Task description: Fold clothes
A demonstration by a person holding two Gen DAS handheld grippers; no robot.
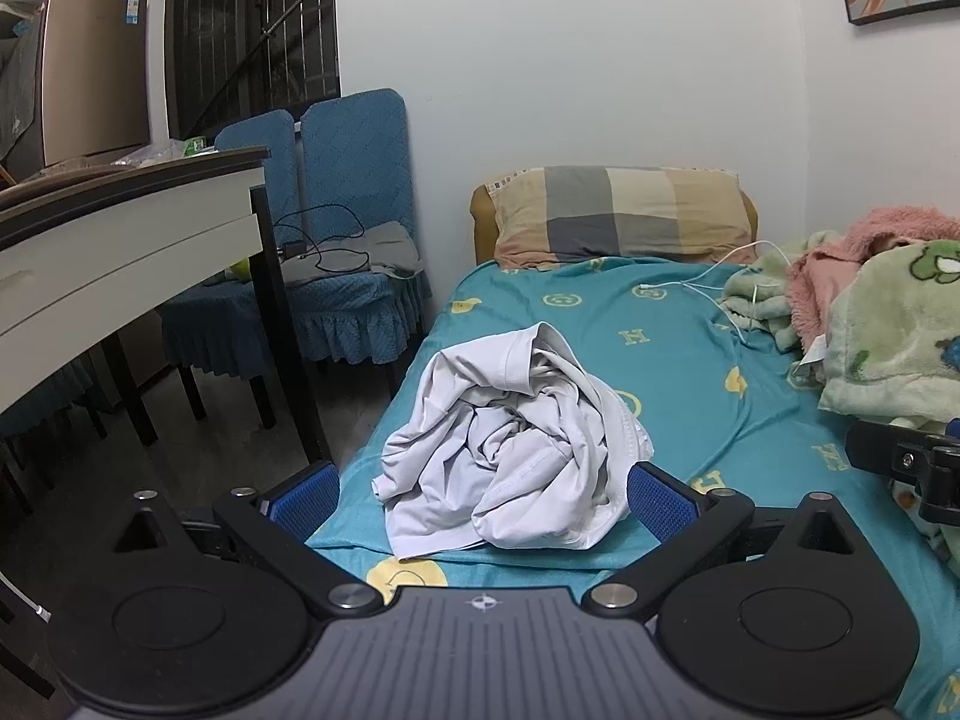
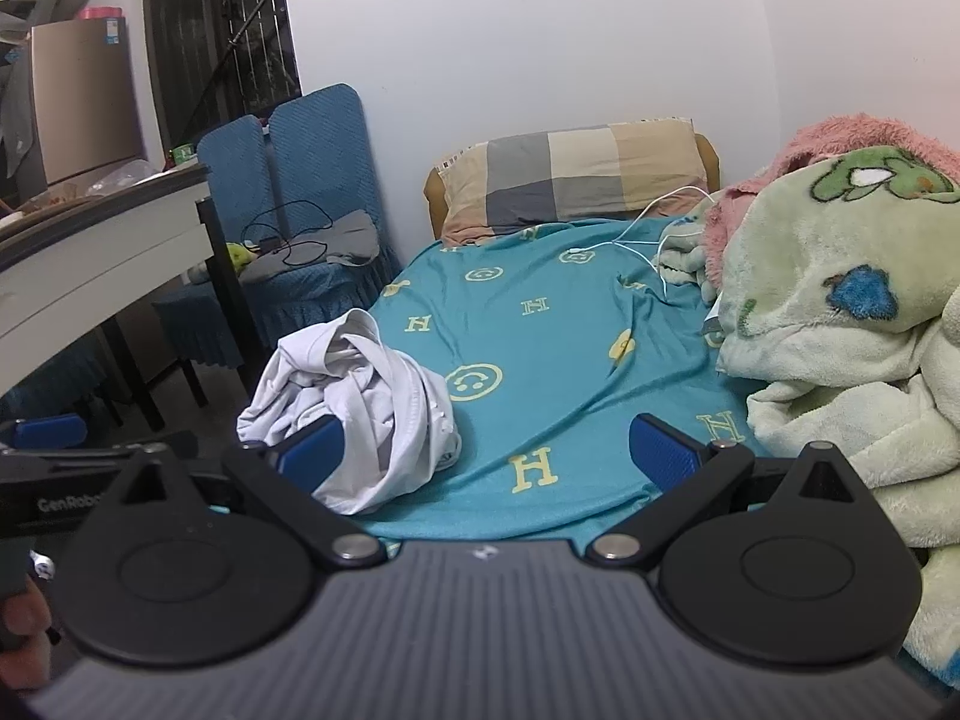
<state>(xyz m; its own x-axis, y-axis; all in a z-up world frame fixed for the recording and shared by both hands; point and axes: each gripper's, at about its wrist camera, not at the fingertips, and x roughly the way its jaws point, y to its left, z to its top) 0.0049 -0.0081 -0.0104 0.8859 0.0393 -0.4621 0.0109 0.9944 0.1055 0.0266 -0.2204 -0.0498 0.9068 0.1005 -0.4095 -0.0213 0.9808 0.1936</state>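
A crumpled white garment [image 1: 510, 444] lies in a heap on the teal bed sheet [image 1: 660, 348], near the bed's left edge. My left gripper [image 1: 480, 495] is open, its blue pads on either side of the heap's near end, holding nothing. In the right wrist view the same white garment [image 2: 360, 408] sits left of centre. My right gripper [image 2: 486, 450] is open above the teal bed sheet [image 2: 540, 348], its left pad just in front of the heap. The right gripper's black body [image 1: 900, 456] shows at the left view's right edge.
A checked pillow [image 1: 618, 213] lies at the head of the bed. Green and pink fleece blankets [image 2: 840, 330] are piled along the right side, with a white cable [image 2: 648, 240] beside them. A white table [image 1: 120, 252] and blue chairs [image 1: 348, 228] stand left of the bed.
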